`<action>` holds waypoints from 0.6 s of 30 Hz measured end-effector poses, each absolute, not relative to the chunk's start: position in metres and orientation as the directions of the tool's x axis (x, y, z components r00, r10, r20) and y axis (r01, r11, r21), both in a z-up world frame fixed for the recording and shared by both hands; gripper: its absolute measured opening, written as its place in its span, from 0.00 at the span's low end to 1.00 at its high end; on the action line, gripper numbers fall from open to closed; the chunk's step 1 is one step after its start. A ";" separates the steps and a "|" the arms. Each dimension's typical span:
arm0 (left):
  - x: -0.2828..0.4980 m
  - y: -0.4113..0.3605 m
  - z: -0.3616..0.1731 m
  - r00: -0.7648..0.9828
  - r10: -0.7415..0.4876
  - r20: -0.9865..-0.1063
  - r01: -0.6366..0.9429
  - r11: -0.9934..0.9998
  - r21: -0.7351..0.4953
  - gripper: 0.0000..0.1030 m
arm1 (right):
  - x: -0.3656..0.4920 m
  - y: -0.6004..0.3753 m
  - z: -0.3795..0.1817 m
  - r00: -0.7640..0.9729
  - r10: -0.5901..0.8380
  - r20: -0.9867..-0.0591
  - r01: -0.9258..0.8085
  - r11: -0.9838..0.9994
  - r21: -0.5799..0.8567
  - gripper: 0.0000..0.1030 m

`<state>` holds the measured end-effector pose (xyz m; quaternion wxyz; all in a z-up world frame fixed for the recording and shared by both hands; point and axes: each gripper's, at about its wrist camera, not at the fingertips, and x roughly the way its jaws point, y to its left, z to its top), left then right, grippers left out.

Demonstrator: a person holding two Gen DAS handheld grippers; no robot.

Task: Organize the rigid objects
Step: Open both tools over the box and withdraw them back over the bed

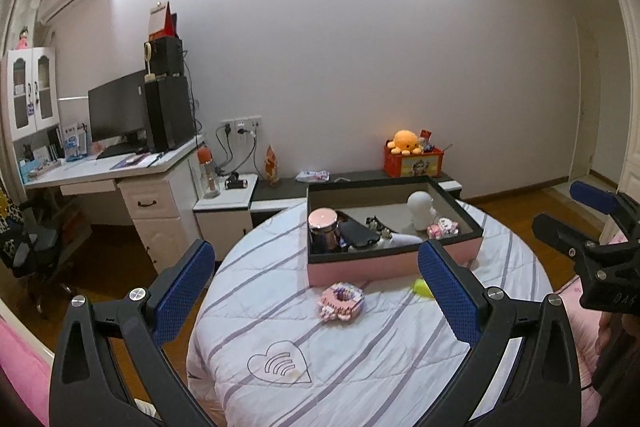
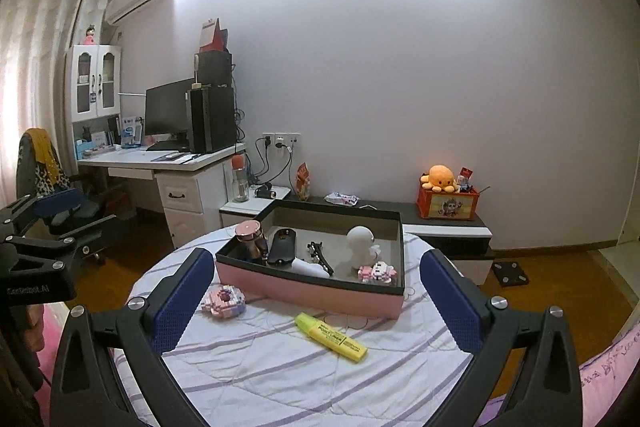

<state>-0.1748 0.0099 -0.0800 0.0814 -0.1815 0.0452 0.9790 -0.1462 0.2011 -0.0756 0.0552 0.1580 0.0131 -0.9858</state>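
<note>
On a round, striped-cloth table (image 2: 280, 379), a pink block-built toy (image 2: 224, 301) and yellow plastic highlighter pen (image 2: 331, 337) lie before a pink, dark-rimmed cardboard box (image 2: 320, 297). Left gripper (image 1: 316, 291) and right gripper (image 2: 316, 301) hover with jaws wide apart, empty. Likely next: closing on the highlighter.

Both cameras are riding on hand-held grippers, each looking forward along its own two fingers and slightly down across a striped quilt (image 1: 360, 355) toward a far white wall. The left wrist view is sitting to the left, facing the pink box (image 1: 384, 267) almost square on from near; the right gripper (image 1: 576, 223) is showing at its right edge. The right wrist view is sitting further right, seeing the same box (image 2: 320, 291) at an angle, with the left gripper (image 2: 44, 223) showing at its left edge. Both views are sharing the quilt, the box, the desk (image 1: 120, 167) and the low shelf (image 2: 440, 223).
</note>
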 end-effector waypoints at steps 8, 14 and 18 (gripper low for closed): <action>-0.190 0.009 -0.097 -0.899 0.152 -0.411 -0.186 -0.981 0.046 1.00 | -0.157 0.205 -0.090 -0.929 -0.104 -0.355 0.112 -0.994 -0.002 1.00; -0.218 0.017 -0.128 -0.843 0.172 -0.510 -0.220 -0.975 0.034 1.00 | -0.178 0.214 -0.115 -0.899 -0.102 -0.427 0.108 -0.994 0.010 1.00; -0.244 0.024 -0.155 -0.793 0.168 -0.586 -0.222 -0.975 0.022 1.00 | -0.195 0.219 -0.136 -0.871 -0.089 -0.483 0.100 -0.995 0.004 1.00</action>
